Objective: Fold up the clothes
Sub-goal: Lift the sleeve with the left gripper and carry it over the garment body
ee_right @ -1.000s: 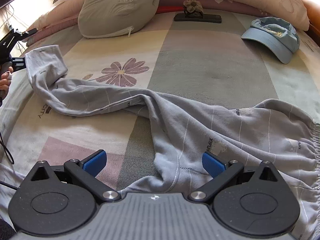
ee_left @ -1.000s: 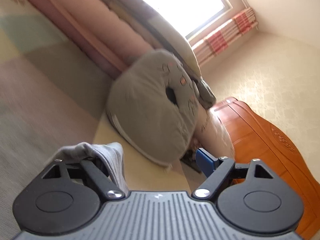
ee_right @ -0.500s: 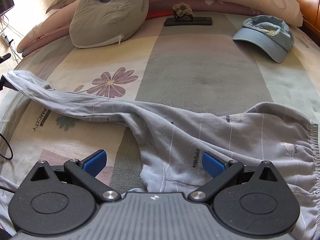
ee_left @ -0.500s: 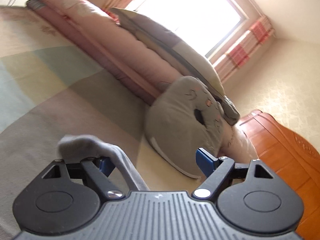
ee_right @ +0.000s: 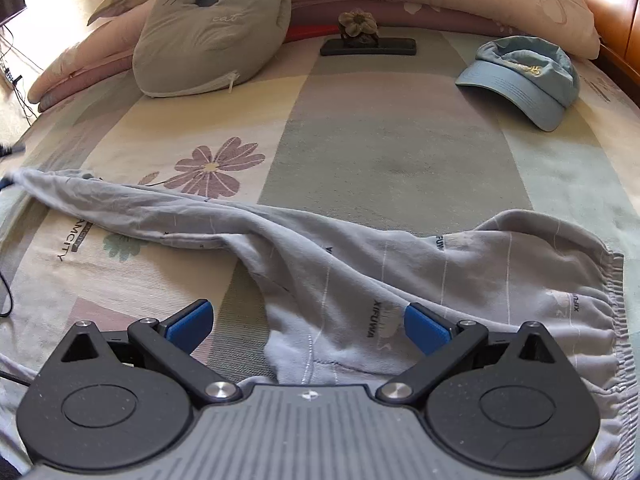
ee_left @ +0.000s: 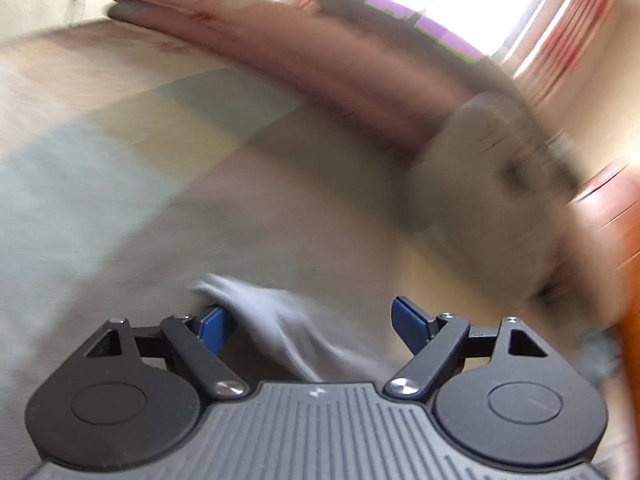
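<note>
Right wrist view: low over bedspread (ee_right: 384, 152), facing headboard pillows, close above grey trousers (ee_right: 360, 264). Left wrist view: blurred, low at bed's edge, facing across toward window. Shared: trousers, grey cushion (ee_left: 492, 184) (ee_right: 212, 36).

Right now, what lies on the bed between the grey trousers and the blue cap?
Nothing: in the right wrist view, only bare patterned bedspread separates the grey trousers from the blue cap.

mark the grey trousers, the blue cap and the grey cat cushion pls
light grey cotton trousers (ee_right: 400, 264): right wrist view, seat panel.
pale blue baseball cap (ee_right: 516, 88): right wrist view, brim.
grey-green round cat cushion (ee_right: 208, 44): right wrist view, front face.
</note>
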Demonstrator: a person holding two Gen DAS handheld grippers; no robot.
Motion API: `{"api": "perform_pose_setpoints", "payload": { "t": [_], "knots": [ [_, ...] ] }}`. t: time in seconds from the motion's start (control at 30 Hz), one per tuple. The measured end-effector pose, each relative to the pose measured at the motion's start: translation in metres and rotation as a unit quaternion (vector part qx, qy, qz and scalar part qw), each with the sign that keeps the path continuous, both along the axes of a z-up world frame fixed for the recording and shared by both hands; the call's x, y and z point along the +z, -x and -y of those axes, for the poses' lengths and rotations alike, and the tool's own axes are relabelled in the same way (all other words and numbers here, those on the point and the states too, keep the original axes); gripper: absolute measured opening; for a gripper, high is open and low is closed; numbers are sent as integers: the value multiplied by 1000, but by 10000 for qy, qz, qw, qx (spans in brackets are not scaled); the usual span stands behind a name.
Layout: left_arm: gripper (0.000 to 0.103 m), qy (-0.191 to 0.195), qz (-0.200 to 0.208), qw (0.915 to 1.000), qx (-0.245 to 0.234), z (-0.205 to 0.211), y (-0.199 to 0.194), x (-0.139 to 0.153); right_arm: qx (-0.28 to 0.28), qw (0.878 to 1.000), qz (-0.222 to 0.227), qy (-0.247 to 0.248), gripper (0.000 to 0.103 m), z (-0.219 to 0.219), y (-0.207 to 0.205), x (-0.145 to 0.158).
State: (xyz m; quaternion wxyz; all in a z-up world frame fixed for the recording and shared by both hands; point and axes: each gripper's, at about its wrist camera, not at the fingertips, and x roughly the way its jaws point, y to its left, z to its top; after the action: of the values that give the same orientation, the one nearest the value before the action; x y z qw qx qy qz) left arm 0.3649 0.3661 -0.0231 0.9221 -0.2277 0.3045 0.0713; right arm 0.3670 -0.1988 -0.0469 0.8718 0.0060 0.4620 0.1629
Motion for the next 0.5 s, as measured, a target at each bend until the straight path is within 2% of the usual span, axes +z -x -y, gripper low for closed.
{"api": "perform_pose_setpoints", "payload": {
  "t": [0.13, 0.3, 0.5],
  "knots": [
    [83, -716, -586, 9957, 78, 11, 1, 3, 167, 9998, 106, 43, 103, 1, -10, 4],
    [84, -1601, -1312, 9782, 175, 25, 1, 7, 376, 9991, 208, 18, 103, 3, -23, 9],
    [85, -2229, -1278, 9641, -667, 93, -10, 22, 591, 9970, -10, -499, 103, 8, -43, 9]
  ]
}}
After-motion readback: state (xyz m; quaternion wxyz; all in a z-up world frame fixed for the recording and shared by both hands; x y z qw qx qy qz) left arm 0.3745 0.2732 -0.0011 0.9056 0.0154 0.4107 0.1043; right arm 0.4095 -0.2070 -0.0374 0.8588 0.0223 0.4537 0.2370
